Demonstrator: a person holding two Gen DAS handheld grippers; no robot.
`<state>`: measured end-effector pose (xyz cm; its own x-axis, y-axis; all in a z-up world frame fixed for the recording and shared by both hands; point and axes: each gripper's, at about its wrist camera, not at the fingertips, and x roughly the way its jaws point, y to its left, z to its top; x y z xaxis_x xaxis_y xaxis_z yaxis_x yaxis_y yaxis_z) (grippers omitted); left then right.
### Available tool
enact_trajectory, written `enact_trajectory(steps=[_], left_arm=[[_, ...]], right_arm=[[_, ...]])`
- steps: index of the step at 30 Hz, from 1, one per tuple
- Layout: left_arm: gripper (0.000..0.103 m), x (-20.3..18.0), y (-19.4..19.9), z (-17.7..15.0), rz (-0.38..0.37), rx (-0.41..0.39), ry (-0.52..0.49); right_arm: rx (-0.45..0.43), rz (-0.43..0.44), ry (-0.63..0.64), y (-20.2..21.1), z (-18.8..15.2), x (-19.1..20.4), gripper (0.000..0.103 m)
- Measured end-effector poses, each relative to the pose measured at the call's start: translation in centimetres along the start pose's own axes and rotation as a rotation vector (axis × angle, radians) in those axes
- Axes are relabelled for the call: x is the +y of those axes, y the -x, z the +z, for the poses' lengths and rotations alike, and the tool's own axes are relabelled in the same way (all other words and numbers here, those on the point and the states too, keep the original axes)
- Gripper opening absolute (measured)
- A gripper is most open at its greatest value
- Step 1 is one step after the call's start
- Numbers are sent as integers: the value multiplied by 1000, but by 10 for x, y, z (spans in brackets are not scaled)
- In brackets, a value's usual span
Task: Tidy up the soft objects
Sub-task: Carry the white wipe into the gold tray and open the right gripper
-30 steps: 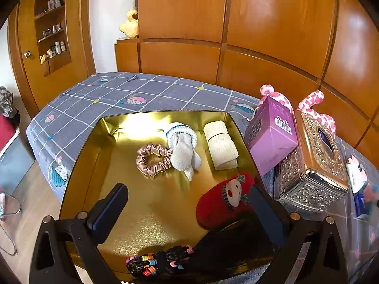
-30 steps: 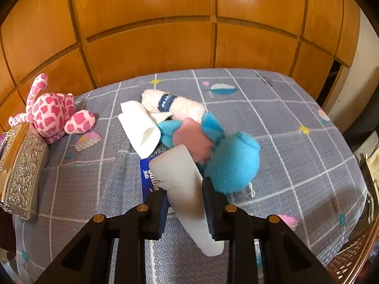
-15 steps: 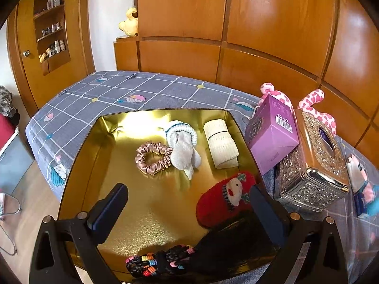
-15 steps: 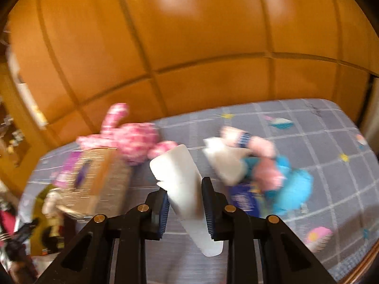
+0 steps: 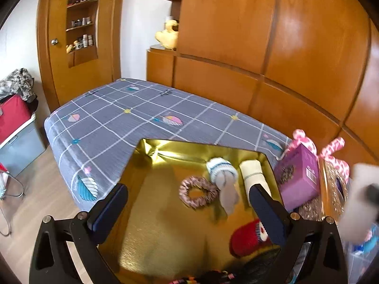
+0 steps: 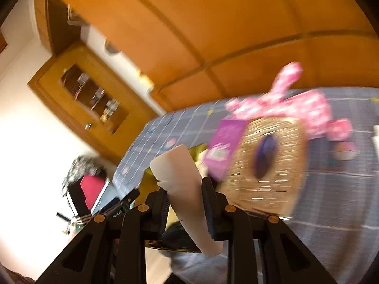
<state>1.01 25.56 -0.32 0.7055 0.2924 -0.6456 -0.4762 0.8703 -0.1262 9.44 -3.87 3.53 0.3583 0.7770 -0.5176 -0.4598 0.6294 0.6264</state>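
A gold tray (image 5: 165, 236) lies on the grey checked bed. It holds a pink scrunchie (image 5: 197, 191), a grey-and-white sock (image 5: 223, 177), a beige rolled sock (image 5: 254, 175), a red plush slipper (image 5: 246, 239) and coloured hair ties at its near edge. My left gripper (image 5: 189, 210) hovers open over the tray's near half with nothing between its fingers. My right gripper (image 6: 184, 189) is shut on a white rolled soft cloth (image 6: 180, 170), carried in the air beside the tray's right side. The same white roll (image 5: 360, 189) shows blurred at the right edge of the left wrist view.
A purple box (image 5: 298, 177) and an ornate gold tissue box (image 6: 267, 165) stand right of the tray, with a pink spotted plush (image 6: 296, 104) behind them. Wooden panels back the bed. A red and grey bin (image 5: 14, 127) sits on the floor at left.
My right gripper has swung left with the white roll, away from the blue plush pile and over to the tissue box and tray. The left gripper has shifted and risen slightly, still open.
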Motion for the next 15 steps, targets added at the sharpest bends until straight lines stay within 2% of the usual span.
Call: enact_trajectory(steps=[3, 7, 10, 15], left_arm=[[103, 10, -2, 5, 9, -1, 32], [103, 17, -3, 8, 19, -4, 46], [103, 21, -4, 8, 26, -5, 55], [103, 26, -10, 6, 38, 8, 68]], right_arm=[[84, 2, 24, -52, -2, 18, 27], [176, -51, 43, -113, -8, 28, 34], [245, 2, 3, -136, -13, 24, 44], [267, 52, -39, -138, -23, 19, 59]])
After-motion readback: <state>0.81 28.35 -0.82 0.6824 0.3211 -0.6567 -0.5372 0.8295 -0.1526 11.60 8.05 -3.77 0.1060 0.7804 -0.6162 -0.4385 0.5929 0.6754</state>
